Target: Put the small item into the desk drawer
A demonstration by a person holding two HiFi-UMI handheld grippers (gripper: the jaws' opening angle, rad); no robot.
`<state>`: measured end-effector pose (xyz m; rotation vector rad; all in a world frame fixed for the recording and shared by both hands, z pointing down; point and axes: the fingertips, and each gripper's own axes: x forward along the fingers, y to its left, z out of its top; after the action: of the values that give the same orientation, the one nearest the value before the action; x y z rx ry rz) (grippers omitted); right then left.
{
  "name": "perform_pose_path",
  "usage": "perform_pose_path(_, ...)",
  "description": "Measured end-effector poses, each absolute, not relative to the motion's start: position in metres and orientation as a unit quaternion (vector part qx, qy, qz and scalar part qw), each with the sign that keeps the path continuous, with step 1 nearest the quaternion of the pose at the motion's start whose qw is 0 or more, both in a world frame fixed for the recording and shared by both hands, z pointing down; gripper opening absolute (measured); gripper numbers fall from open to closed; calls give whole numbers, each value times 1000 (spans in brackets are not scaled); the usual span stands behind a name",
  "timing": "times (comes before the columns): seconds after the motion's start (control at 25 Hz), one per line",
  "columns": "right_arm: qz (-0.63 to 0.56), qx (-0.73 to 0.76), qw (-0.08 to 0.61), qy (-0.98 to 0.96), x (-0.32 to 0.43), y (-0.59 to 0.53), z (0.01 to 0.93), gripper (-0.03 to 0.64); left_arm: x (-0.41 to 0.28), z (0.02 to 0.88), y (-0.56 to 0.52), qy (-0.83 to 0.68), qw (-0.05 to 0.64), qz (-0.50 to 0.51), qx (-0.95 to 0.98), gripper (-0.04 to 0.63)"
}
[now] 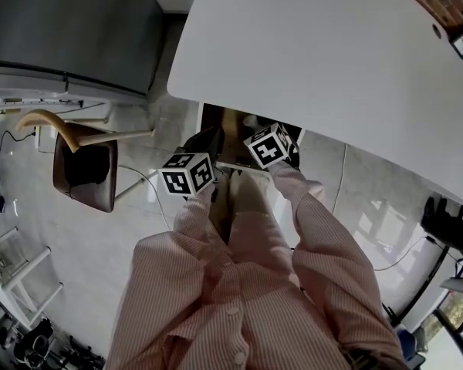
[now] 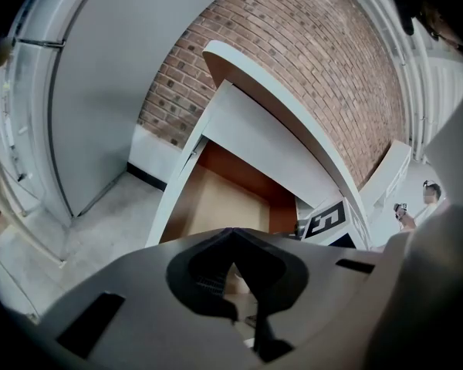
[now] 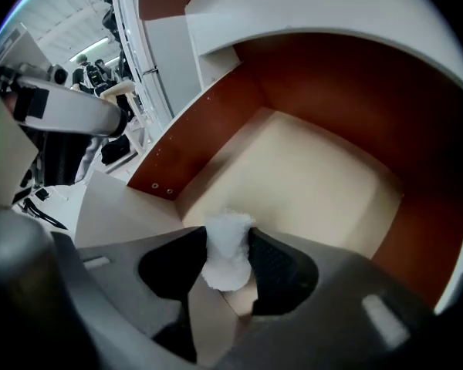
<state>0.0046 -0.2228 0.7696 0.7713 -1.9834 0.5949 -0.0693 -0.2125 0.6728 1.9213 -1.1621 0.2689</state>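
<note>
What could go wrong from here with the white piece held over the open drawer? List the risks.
1. The right gripper holds the white fluffy item near the front edge of the drawer, not deep inside. Released here, it may catch the rim or fall outside.
2. The soft item is pinched between ribbed pads and may cling when they open.
3. The left gripper hangs close beside the right one, so the two could bump.
</note>
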Motion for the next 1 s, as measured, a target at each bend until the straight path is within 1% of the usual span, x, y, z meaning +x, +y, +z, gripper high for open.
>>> perform_pose_path(0.36, 224, 300, 496, -784, 3, -223, 794, 169, -71, 685, -213, -462, 433, 102, 767, -2)
perform_pose_path(0.76, 219, 293, 505, -782, -6, -224, 806, 169, -72, 686, -211, -460, 436, 100, 767, -2)
perform_pose_path(1.0, 218, 295, 500, -784, -4, -221, 789, 177, -75, 677, -205, -458, 444, 100, 763, -2)
